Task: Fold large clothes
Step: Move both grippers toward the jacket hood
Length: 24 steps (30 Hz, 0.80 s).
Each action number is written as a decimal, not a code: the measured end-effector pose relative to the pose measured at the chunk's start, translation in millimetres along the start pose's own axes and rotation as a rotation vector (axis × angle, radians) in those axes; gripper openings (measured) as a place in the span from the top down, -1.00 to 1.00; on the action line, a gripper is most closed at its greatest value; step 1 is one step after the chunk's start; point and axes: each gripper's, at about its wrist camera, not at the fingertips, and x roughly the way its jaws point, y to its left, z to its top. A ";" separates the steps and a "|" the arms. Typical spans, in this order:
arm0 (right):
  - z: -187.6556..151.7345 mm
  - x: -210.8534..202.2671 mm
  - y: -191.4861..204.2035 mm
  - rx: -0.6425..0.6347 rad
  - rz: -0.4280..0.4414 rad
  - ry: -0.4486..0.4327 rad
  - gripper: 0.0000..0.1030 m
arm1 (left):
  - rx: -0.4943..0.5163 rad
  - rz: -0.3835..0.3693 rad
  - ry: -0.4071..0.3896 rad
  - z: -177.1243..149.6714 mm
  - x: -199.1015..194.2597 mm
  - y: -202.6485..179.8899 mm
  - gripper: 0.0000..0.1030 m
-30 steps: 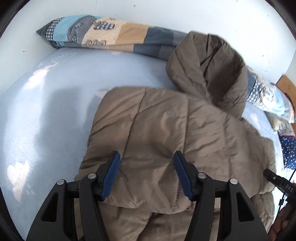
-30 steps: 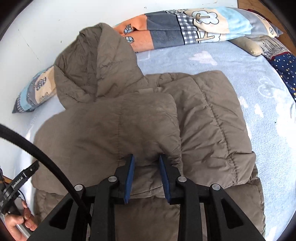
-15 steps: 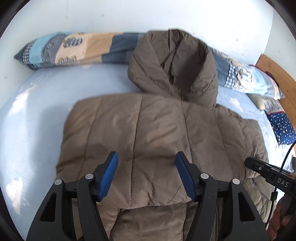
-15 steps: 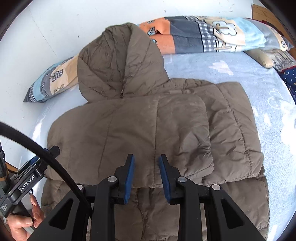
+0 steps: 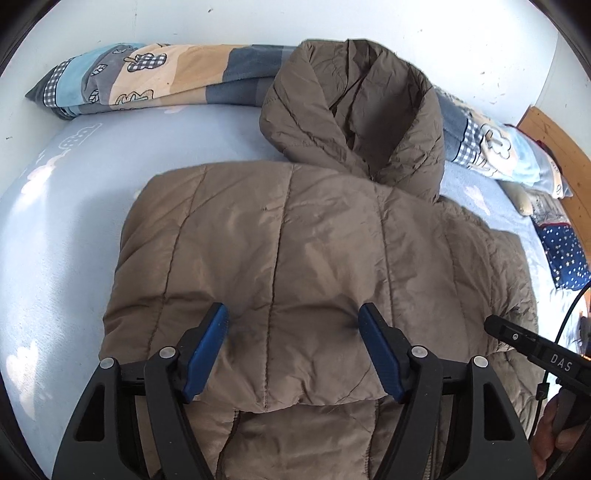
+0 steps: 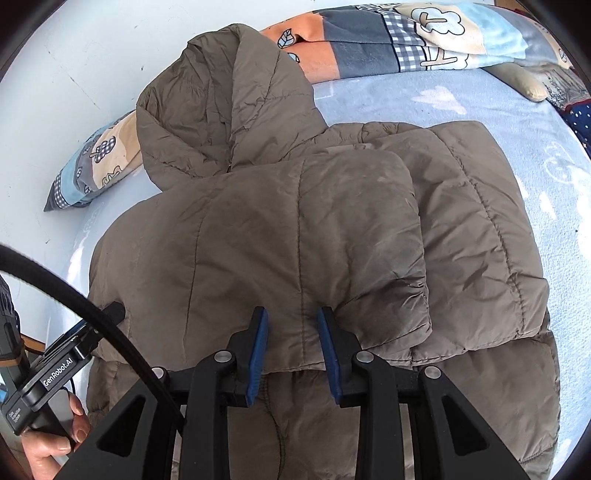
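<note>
**Puffer jacket lying half-folded on the bed**

A brown jacket [image 5: 295, 236] is lying spread on a pale blue bedsheet [image 5: 62, 229] with white cloud shapes; its hood [image 5: 354, 114] is resting up against a patchwork blanket [image 5: 155, 81] that is running along the white wall [image 5: 258, 22]; both sleeves are lying folded in across the body, the upper one [image 6: 306, 229] ending in a rounded cuff near the middle of the jacket.

The left gripper [image 5: 293, 350] is hovering over the near edge of the folded sleeve, angled steeply down; its jaws are opening, standing well apart, and the blue pads [image 5: 207, 347] are sitting at either side of a puffed panel without pinching it; nothing is being held.

The right gripper [image 6: 291, 350] is hanging over the same folded edge from the other side; its pads [image 6: 258, 350] are standing close together with a narrow strip of quilted fabric showing between them; whether they are actually nipping the cloth or just poised over it, I cannot tell.

At the lower corner of the right view a hand [image 6: 55, 439] is gripping the left tool's handle; in the left view, fingers [image 5: 554, 439] are showing at the frame's edge beside the right tool; a navy star-print cushion [image 5: 565, 254] is lying beyond the jacket.
</note>
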 end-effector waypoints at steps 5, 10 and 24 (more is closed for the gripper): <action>6.3 -21.1 -1.9 0.007 0.047 -0.043 0.39 | -0.023 -0.006 -0.071 10.5 -21.9 9.1 -0.40; 13.0 -49.0 -6.8 -0.013 0.066 -0.109 0.39 | -0.041 0.005 -0.139 18.2 -45.9 30.8 -0.40; 155.4 -73.7 46.9 -0.164 0.013 -0.164 0.05 | -0.062 -0.069 -0.114 108.9 -29.1 74.0 -0.41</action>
